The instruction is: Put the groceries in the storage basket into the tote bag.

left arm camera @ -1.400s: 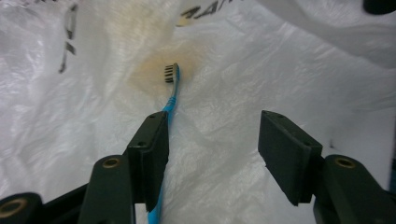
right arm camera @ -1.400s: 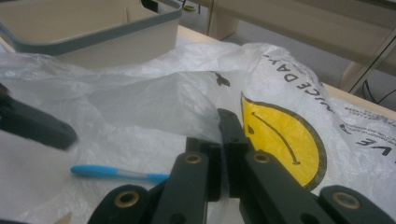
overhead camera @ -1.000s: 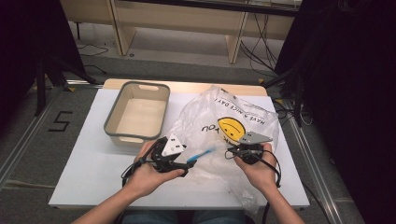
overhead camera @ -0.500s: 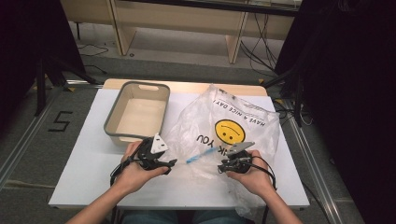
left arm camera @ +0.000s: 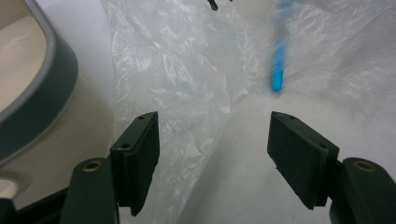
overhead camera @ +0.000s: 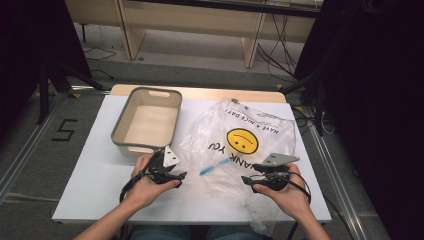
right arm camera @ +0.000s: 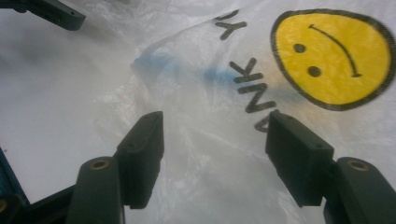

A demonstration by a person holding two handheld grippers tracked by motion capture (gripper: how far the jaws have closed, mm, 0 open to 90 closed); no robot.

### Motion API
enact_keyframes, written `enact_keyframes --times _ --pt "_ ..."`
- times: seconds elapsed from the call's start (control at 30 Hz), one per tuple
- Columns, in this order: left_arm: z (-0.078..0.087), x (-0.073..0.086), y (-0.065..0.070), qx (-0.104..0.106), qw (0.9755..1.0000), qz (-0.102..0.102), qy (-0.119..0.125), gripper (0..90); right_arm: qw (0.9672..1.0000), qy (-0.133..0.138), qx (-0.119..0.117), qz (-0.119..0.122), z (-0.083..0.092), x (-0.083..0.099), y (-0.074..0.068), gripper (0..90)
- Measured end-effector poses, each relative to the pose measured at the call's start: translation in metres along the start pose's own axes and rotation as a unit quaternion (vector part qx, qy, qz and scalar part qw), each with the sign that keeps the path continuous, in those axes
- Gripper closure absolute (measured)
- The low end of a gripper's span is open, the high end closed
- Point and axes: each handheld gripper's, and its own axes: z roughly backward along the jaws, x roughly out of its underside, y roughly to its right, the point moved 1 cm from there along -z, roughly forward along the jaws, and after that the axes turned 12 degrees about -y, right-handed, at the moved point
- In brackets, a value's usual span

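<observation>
Left hand-held gripper (overhead camera: 181, 175) sits near the front edge of the bench (overhead camera: 90, 180), its jaws spread with nothing between them; in the left gripper view they straddle bare bench top and the crinkled left hem of the clear plastic bag (left arm camera: 187, 79), with the grey-rimmed tub (overhead camera: 146, 120) just beside it toward the back-left corner. The blue pen-like stick (overhead camera: 215, 166) lies on or inside the bag, between the two hands and apart from both; I cannot tell which layer of film covers it. One risk on this side is that the jaws close on a single loose layer of film, which would slide or bunch instead of lifting cleanly, and any tug could nudge the light tub. Another is that the stick, round and smooth by the look of it, rolls toward the front edge if the film beneath it is dragged. Farther right, the bag spreads over the right half of the bench with its yellow smiley print (overhead camera: 242, 141), and its front part hangs over the front edge, so a pull there might slide the whole bag off. Right hand-held gripper (overhead camera: 246, 181) has just been opening; its jaws now stand wide over the printed film, gripping nothing. With neither side holding the bag, it could settle shut and hide the stick.
</observation>
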Motion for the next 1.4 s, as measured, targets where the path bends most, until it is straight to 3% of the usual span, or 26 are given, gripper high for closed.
enact_keyframes --times 0.13,0.47,0.7,1.4 --pt "-0.001 0.003 0.001 0.002 1.0 0.006 -0.001 33.5 0.9999 0.008 -0.002 -0.011 0.009 0.012 0.004 33.9" --pt "-0.001 0.008 0.0 0.001 0.9999 0.013 -0.001 33.2 0.9976 -0.008 0.03 -0.062 0.015 0.036 0.017 33.7" --pt "-0.002 0.01 0.002 0.005 0.9999 0.015 -0.006 32.8 0.9963 0.002 0.036 -0.078 0.016 0.044 0.021 33.7" --pt "-0.002 0.013 -0.003 -0.005 0.9996 0.026 -0.005 32.7 0.9958 0.004 0.042 -0.081 0.017 0.048 0.024 34.0"
